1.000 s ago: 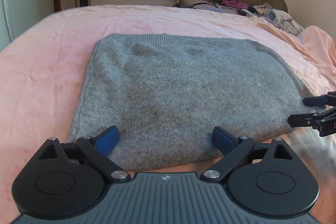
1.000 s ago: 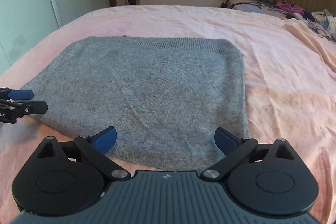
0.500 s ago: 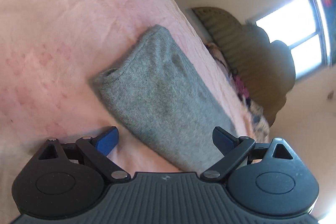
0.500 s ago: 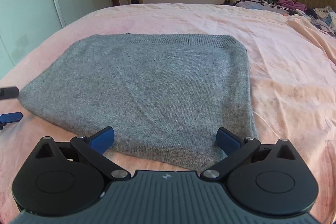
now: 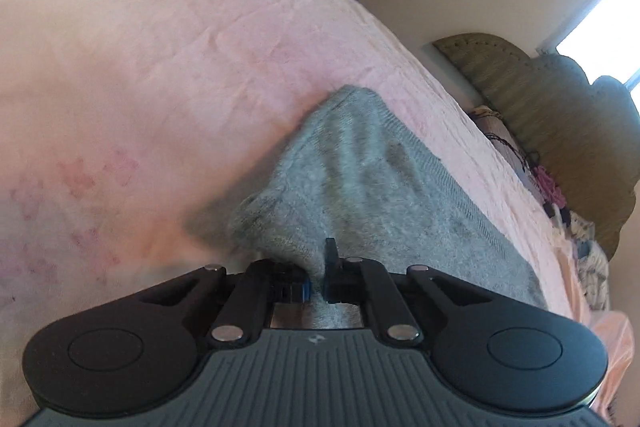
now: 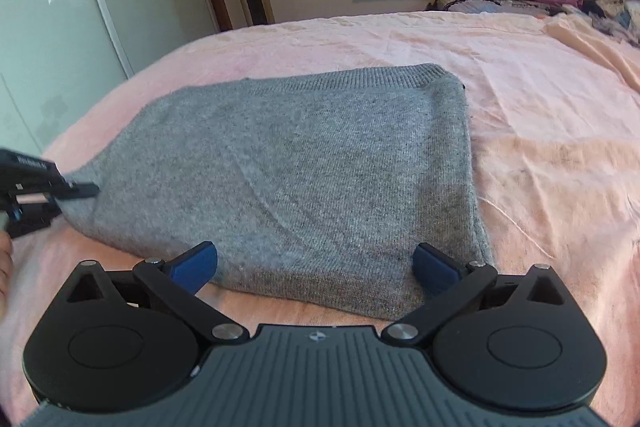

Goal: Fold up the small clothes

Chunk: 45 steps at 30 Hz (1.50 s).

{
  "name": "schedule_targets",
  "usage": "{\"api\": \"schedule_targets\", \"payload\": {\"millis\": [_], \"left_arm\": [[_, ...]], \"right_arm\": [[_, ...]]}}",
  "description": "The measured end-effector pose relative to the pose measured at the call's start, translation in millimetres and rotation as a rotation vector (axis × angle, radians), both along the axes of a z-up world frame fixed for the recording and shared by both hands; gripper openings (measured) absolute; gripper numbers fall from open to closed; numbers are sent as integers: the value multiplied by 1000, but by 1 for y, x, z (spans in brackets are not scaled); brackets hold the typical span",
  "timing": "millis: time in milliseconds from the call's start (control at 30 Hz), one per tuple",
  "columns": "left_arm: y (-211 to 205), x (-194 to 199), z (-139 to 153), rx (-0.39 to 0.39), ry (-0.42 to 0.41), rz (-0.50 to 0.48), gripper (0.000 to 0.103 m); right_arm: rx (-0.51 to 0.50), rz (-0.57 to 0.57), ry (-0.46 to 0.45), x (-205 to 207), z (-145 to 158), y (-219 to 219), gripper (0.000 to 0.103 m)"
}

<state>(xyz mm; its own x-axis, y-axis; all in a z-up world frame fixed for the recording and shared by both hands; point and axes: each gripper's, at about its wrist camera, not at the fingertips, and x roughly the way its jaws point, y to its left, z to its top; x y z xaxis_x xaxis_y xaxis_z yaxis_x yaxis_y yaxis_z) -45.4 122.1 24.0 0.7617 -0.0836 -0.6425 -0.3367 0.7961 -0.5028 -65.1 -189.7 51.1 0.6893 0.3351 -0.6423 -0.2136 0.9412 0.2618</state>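
While L gripper (image 5: pixel 318 281) pinches 1 sweater (image 6: pixel 304 171), R gripper (image 6: pixel 316 269) gapes.

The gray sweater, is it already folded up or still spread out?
Folded, it seems: the gray sweater lies as a flat rectangle on the pink bed, no sleeves showing. The left gripper pinches one corner; how many layers, cannot tell.
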Motion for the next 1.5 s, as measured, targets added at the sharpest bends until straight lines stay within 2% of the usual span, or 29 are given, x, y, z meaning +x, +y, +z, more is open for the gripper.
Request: {"api": "schedule_targets", "payload": {"millis": [133, 200, 267, 333, 400, 467, 533, 667, 867, 967, 1000, 1067, 1100, 1133, 1233, 1300, 1367, 1400, 1467, 1500], "left_arm": [[-73, 15, 40, 192, -146, -211, 5], [-123, 23, 54, 258, -224, -359, 5], [-173, 26, 53, 305, -262, -514, 5], [-211, 26, 39, 313, -255, -660, 5], [-242, 26, 15, 332, -194, -775, 5], [-254, 23, -5, 334, -134, -798, 5], [-255, 16, -3, 358, -173, -806, 5], [-251, 18, 5, 367, -182, -825, 5], [-259, 8, 10, 370, -224, -844, 5], [-263, 6, 11, 366, -232, -860, 5], [-264, 9, 11, 367, -232, -865, 5], [-265, 11, 10, 364, -225, -870, 5], [-266, 13, 10, 360, -220, -875, 5], [-267, 13, 11, 353, -223, -880, 5], [-270, 10, 16, 314, -243, -918, 5], [-277, 11, 10, 310, -217, -950, 5], [-283, 17, -4, 312, -148, -1000, 6], [-279, 15, -4, 312, -170, -999, 6], [-267, 12, 4, 281, -175, -1044, 9], [-255, 10, 8, 235, -174, -1095, 12]], "right_arm": [[329, -57, 3, 5, 20, -52, 103], [480, -108, 2, 13, 27, -83, 103], [593, -161, -10, 20, 32, -113, 103], [653, -196, -17, 27, 36, -137, 103], [668, -212, -13, 36, 35, -152, 103], [682, -214, 12, 45, 30, -159, 103], [716, -203, 53, 54, 20, -160, 103], [765, -145, 143, 76, 1, -148, 103], [743, -87, 257, 110, -11, -123, 103], [738, -50, 319, 126, -17, -116, 96], [732, -45, 334, 131, -19, -113, 89], [662, -38, 350, 140, -21, -107, 65], [620, -35, 356, 143, -22, -103, 32], [566, -39, 364, 145, -23, -101, 17], [492, -15, 290, 133, -10, -101, 16], [460, -19, 242, 120, 0, -108, 16], [458, -63, 265, 116, -9, -122, 16], [471, -78, 290, 116, -18, -127, 16], [580, -83, 279, 110, -27, -137, 24], [604, -87, 262, 106, -25, -141, 35]]}}
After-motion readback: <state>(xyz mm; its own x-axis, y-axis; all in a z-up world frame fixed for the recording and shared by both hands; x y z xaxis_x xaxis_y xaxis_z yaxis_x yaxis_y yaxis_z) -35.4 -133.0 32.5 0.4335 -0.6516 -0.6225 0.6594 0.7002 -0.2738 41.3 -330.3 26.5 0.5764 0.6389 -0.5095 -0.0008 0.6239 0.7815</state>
